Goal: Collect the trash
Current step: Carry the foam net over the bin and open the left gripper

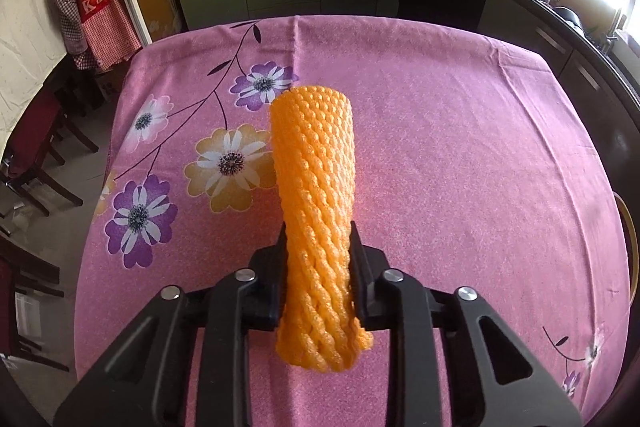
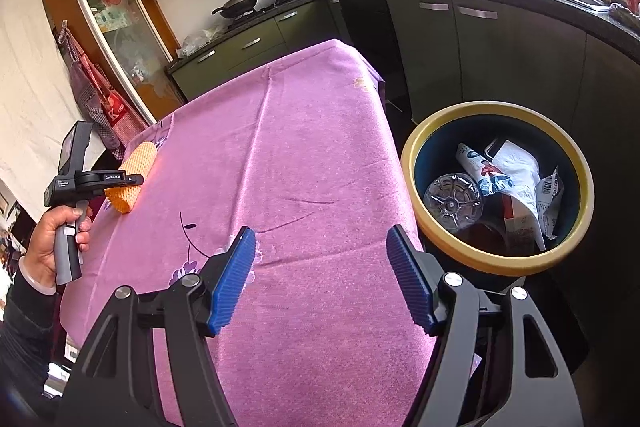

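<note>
The left gripper [image 1: 318,259] is clenched on an orange foam fruit net [image 1: 316,187] — its two black fingers [image 1: 276,279] press the sleeve in from both sides near its lower third, so the mesh is pinched narrow there and flares wider toward the far end. The near end of the net pokes out below the jaws, toward the camera. The sleeve stands along the line of the fingers over a pink tablecloth [image 1: 460,167] printed with purple, orange and white flowers [image 1: 228,163], which lie to the left of it; whether the far end touches the cloth cannot be told. From the right wrist view the same net shows at the left edge of the table, crossed by the left gripper's black body, with a hand [image 2: 52,239] wrapped around the grey handle below. The right gripper [image 2: 320,279] is released, its blue ribbed pads [image 2: 236,279] standing well apart over the cloth with nothing between them. Just beside the table's right edge sits a round trash bin [image 2: 500,267] with a yellow rim and dark inside — it holds crumpled wrappers [image 2: 516,171] and a clear plastic lid [image 2: 452,203]. Dark green kitchen cabinets [image 2: 480,67] run behind.
</note>
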Demonstrator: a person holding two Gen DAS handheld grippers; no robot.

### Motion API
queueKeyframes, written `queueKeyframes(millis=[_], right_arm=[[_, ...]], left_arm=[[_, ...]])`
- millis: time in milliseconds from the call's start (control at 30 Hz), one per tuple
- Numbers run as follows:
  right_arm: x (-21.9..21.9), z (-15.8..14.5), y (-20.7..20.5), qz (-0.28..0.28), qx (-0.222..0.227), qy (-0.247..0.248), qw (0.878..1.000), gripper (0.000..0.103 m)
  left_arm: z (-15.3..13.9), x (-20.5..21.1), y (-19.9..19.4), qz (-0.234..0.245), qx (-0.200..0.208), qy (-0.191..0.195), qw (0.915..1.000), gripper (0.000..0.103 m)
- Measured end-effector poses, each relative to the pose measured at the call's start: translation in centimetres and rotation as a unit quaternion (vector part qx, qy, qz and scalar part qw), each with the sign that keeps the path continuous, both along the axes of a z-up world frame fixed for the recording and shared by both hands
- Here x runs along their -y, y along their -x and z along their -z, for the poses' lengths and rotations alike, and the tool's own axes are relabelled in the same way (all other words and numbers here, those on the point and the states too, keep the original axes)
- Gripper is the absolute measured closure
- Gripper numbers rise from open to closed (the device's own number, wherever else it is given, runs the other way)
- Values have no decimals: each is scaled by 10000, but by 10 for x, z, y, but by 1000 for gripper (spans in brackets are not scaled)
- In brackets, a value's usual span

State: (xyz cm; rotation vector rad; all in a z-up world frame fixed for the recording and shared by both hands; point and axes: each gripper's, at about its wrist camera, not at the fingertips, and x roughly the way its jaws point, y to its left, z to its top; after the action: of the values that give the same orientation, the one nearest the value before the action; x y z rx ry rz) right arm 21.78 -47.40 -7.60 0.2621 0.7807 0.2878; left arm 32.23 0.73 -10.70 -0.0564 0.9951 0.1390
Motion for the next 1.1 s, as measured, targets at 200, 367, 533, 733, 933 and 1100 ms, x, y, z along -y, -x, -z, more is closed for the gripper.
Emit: queueKeyframes(millis=[200, 367, 533, 733, 933, 1100], right_arm=[[-9, -5, 2, -82, 31, 69, 9999, 35], [-17, -10, 7, -153, 81, 130, 9998, 35], [-25, -18, 14, -224, 162, 179, 9995, 35], [-27, -26, 29, -249, 268, 193, 9991, 35], [-15, -31, 55, -138, 319, 227, 9991, 34], [11, -34, 85, 172, 360, 327, 9987, 34]], left_arm=[[-15, 9, 25, 287, 297, -55, 9991, 89], [-35, 22, 58, 480, 717, -111, 9962, 90], [-56, 40, 90, 782, 1048, -82, 9914, 90], [-81, 71, 130, 1322, 1348, 33, 9820, 90], [-107, 121, 163, 2141, 1615, 135, 9633, 90], [-118, 180, 163, 2948, 1581, 355, 9417, 90]])
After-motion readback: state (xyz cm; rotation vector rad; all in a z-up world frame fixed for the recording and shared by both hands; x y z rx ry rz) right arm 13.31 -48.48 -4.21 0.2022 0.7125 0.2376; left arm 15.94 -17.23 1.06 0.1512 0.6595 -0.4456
